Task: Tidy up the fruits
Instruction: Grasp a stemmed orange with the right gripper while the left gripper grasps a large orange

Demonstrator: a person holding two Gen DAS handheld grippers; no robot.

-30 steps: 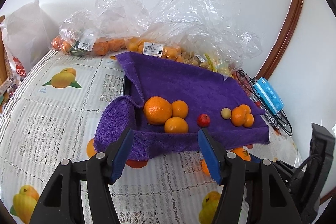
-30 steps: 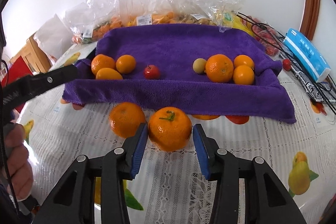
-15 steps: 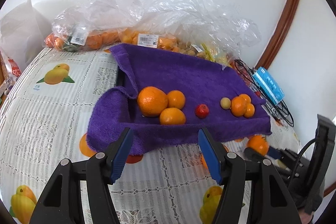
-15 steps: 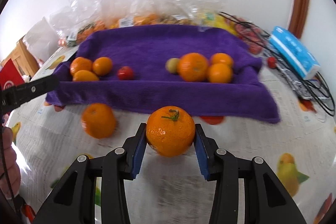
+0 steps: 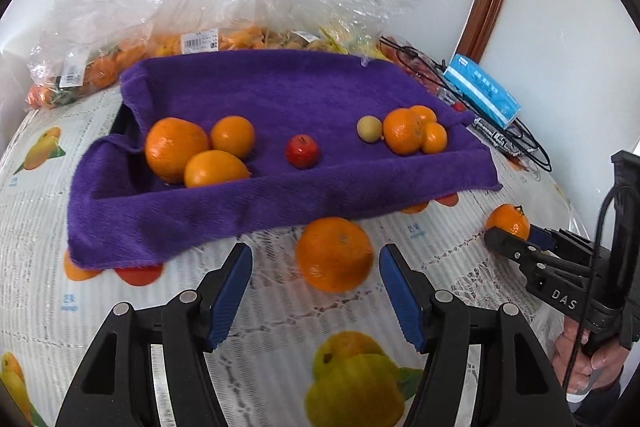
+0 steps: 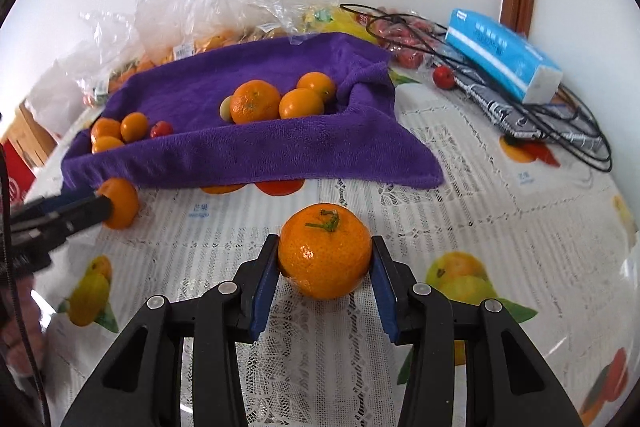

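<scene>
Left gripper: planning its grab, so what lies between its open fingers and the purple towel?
In the left wrist view, one loose orange sits on the tablecloth between the left gripper and the purple towel.

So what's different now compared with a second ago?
The right gripper closed on the stemmed mandarin and carried it off to the right. The left gripper moved in, open, around the other mandarin on the tablecloth. The fruits on the purple towel stayed put.

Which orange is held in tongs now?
The stemmed orange, gripped by the right tongs above the tablecloth. The other loose orange lies free between the open left tongs; the rest sit on the purple towel.
</scene>
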